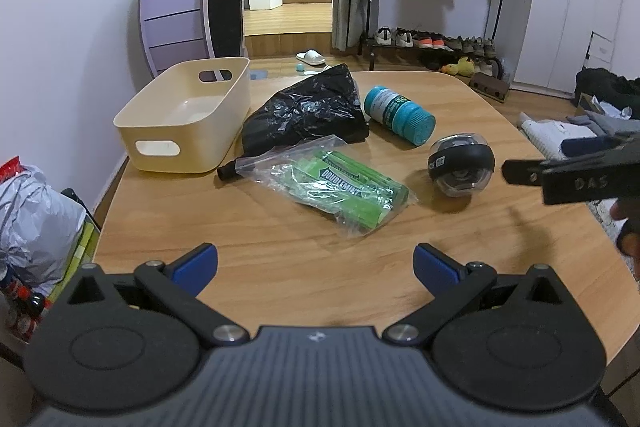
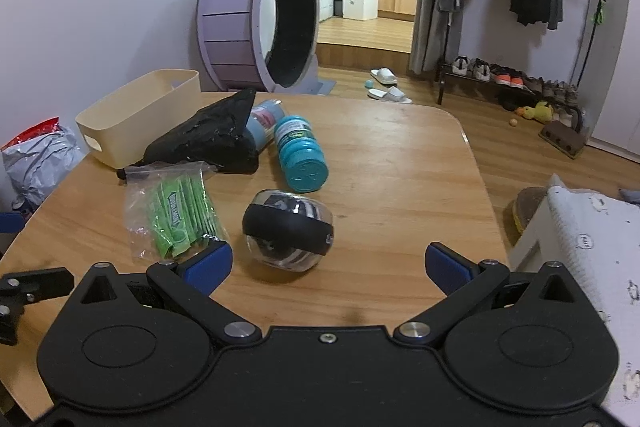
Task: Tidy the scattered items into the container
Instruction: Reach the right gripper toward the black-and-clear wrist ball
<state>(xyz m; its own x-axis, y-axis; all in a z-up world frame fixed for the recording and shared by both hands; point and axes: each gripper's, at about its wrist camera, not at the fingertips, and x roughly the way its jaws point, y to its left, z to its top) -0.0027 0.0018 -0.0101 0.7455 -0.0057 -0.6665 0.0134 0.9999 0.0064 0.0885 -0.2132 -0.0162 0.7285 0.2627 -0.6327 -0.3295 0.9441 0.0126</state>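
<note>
Nothing lies in the cream plastic bin yet, so the tidying looks to be at its very start: its smooth, rounded-corner interior shows bare, with an oval handle slot cut into each short end. Every item to be sorted rests on the wooden table, all to the right of the bin. Just beside the bin sits a crumpled black plastic bag, glossy and creased, peaked like a tent. In front of the bag, touching it, lies a clear zip pouch of flat green gum sticks, thin and crinkly. Right of the bag a teal-capped bottle lies on its side, a hard cylinder with a ribbed lid; the right wrist view shows a second, pale blue cylinder partly tucked under the bag, its nature unclear. Farthest from the bin is a wrist ball, a clear sphere with a black band round it, likely to roll.

The left gripper hovers over the near table edge with its blue-padded fingers spread wide, holding nothing. The right gripper is likewise spread and empty, with the ball just ahead between its fingers. Five pieces remain, by my judgement.
</note>
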